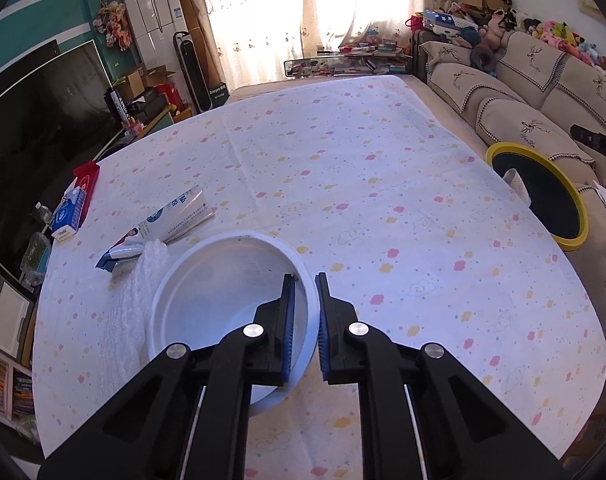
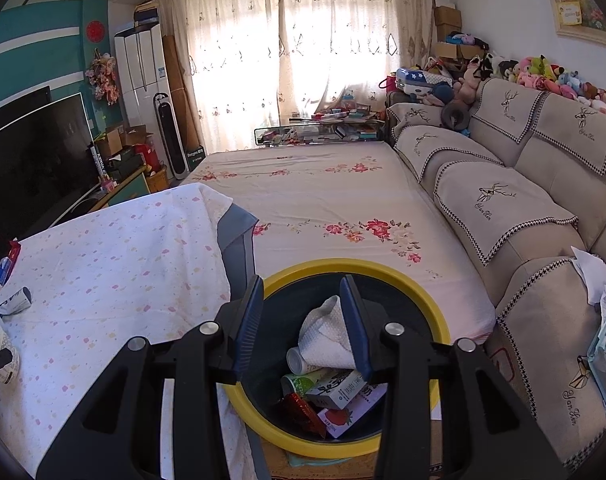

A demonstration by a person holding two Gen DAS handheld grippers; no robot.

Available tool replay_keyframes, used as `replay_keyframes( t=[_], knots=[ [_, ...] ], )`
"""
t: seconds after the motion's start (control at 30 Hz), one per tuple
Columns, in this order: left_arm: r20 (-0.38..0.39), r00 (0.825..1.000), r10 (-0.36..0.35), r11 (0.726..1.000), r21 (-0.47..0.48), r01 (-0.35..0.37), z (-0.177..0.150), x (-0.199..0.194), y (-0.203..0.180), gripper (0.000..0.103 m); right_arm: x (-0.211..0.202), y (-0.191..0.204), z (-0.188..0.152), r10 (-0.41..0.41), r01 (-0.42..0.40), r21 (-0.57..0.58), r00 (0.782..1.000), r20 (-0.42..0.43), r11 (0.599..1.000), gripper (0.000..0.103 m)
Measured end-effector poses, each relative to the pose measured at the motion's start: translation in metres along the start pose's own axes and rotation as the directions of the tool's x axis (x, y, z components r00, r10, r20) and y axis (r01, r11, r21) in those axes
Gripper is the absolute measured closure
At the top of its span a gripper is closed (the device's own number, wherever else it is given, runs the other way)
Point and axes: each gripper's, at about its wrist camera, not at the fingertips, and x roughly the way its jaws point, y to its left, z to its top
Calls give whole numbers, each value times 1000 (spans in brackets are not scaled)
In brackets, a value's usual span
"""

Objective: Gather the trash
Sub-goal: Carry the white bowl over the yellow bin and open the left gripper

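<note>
1. Lying at the left of the left wrist view, a flattened milk carton (image 1: 171, 220) and a crinkled clear plastic wrap (image 1: 143, 280) rest on the tablecloth (image 1: 383, 200); they are probably the trash not yet collected. A blue tissue pack (image 1: 69, 214) lies further left, near the table edge.
2. In the lower middle of that view, the left gripper (image 1: 305, 316) is closed on the right rim of the white paper bowl (image 1: 223, 300), one finger inside and one outside. I judge the rim is chosen because the bowl is too wide to hold across.
3. At the right edge, the yellow-rimmed trash bin (image 1: 499, 152) stands beside the table, near enough for dropping.
4. In the right wrist view, the right gripper (image 2: 303, 320) hangs over the bin with jaws apart and empty. Below it lie a tissue (image 2: 327, 336) and cartons (image 2: 335, 392).
</note>
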Motion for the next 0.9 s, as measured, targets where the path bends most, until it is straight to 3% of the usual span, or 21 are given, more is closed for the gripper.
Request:
replay_keyframes(
  t=[0.2,0.37,0.63,0.8,0.9],
  knots=[
    [68,996,-54,998,37,51,17,-26,-24,93,-2,-9,0,-2,2,19,1000,5,1000,65],
    [113,985,-133,986,116,120,43,-38,-66,93,-7,-17,-1,-5,4,32,1000,17,999,65],
    [97,936,-338,920,245,307,92,-29,-164,93,-18,-43,-3,-49,47,47,998,34,998,65],
    [46,909,-414,877,287,385,114,2,-230,93,-20,-63,-4,-76,74,60,997,29,995,65],
    [20,905,-425,866,302,400,124,26,-263,93,-20,-71,-4,-88,86,64,996,25,994,65]
  ],
)
